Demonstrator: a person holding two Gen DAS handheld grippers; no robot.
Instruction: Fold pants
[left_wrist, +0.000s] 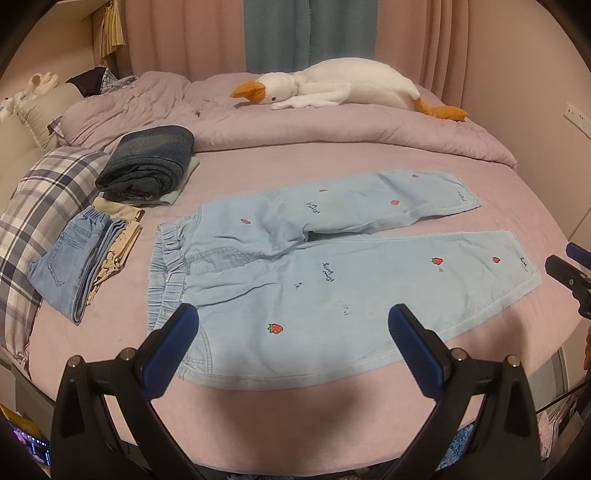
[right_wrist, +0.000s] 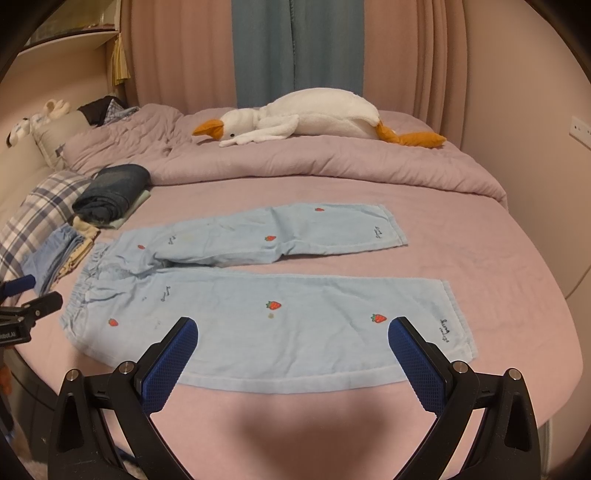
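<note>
Fingers of the left gripper (left_wrist: 293, 325) spread wide, empty, hovering over the hip of the light-blue strawberry-print pants (left_wrist: 332, 258); waistband (left_wrist: 166, 266) just beyond the left fingertip, near trouser leg running off past the right fingertip. Fingers of the right gripper (right_wrist: 293, 325) likewise gaping, nothing between them, poised above the near leg's lower half, its cuff (right_wrist: 454, 321) just outside the right fingertip. Pants (right_wrist: 258, 325) spread flat on the pink bed sheet (left_wrist: 369, 162), legs parted in a narrow V, far leg well beyond both sets of fingertips.

Judged thin, soft and light: no stiffness to hold a shape, likely to drape and sag from any pinch, likely to drag on the sheet rather than slide. Gathered elastic waist thicker, a firmer bite there. Best holds probably the near waistband corner for the left and the near cuff edge for the right, pinching both layers together, then carrying the near leg over onto the far one. Risk of catching only the top layer, or the sheet too.

Folded clothes (left_wrist: 74, 258) stacked well off to the left fingertip's side; plush goose (left_wrist: 332, 85) far ahead.
</note>
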